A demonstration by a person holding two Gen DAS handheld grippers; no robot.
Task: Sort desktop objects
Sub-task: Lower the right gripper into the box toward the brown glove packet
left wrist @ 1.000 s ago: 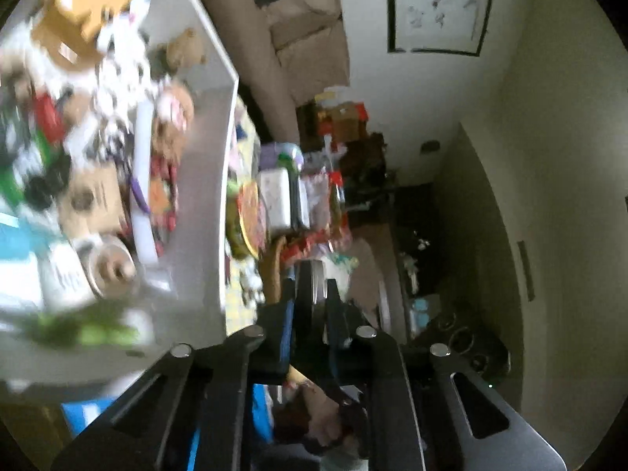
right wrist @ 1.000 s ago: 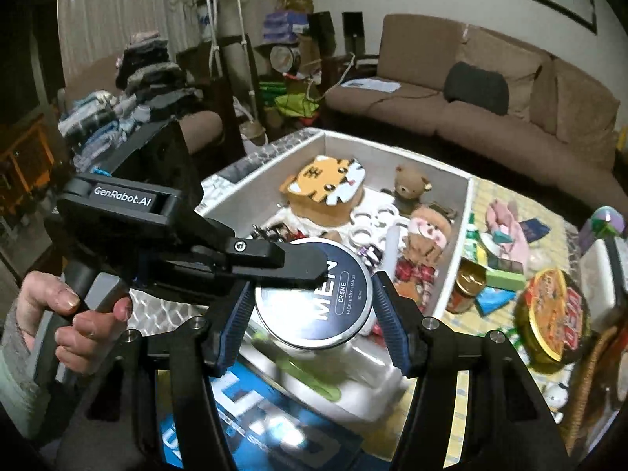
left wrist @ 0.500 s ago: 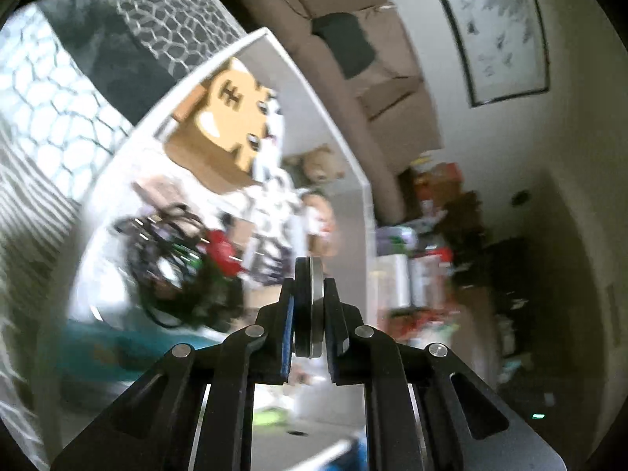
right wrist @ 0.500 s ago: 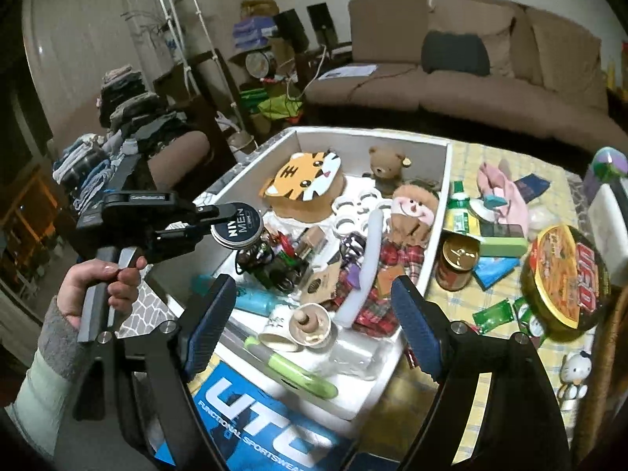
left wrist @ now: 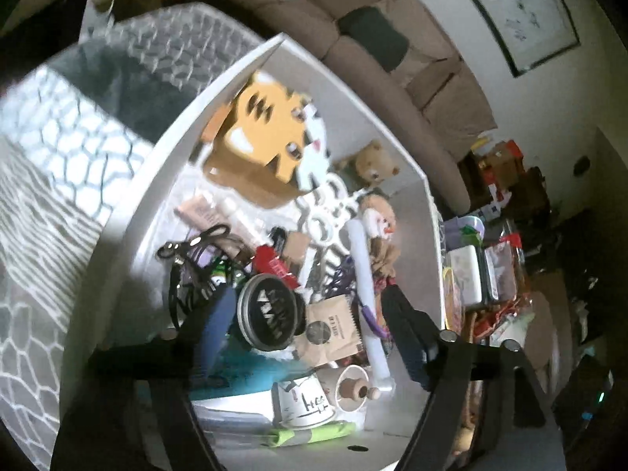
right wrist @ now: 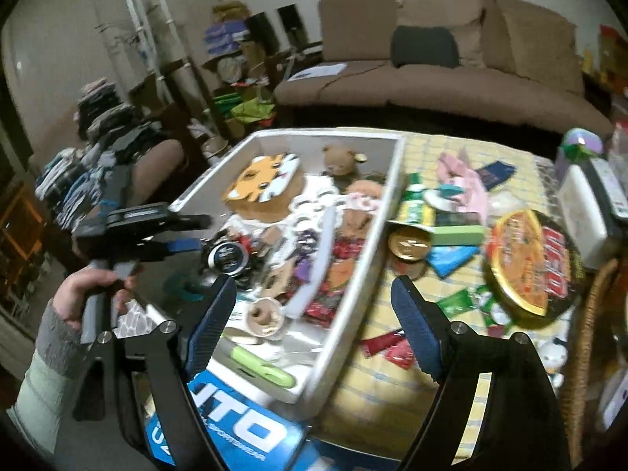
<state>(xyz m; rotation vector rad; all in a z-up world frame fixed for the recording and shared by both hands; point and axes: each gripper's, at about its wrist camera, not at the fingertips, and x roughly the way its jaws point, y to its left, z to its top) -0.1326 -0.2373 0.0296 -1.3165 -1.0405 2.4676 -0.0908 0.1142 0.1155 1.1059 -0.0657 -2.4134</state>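
Tin (left wrist: 270, 316) between opening left jaws

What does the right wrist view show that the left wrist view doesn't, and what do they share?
Only the right wrist view shows the left hand-held gripper from outside, its jaws opening over the bin, the hand gripping its handle, the gold can and the noodle bowl on the yellow cloth.

Only the left wrist view shows the patterned grey cover beside the bin.

Both show the white bin, the round black tin lying in it free of the jaws, the tiger box, the teddy bear and the sofa.
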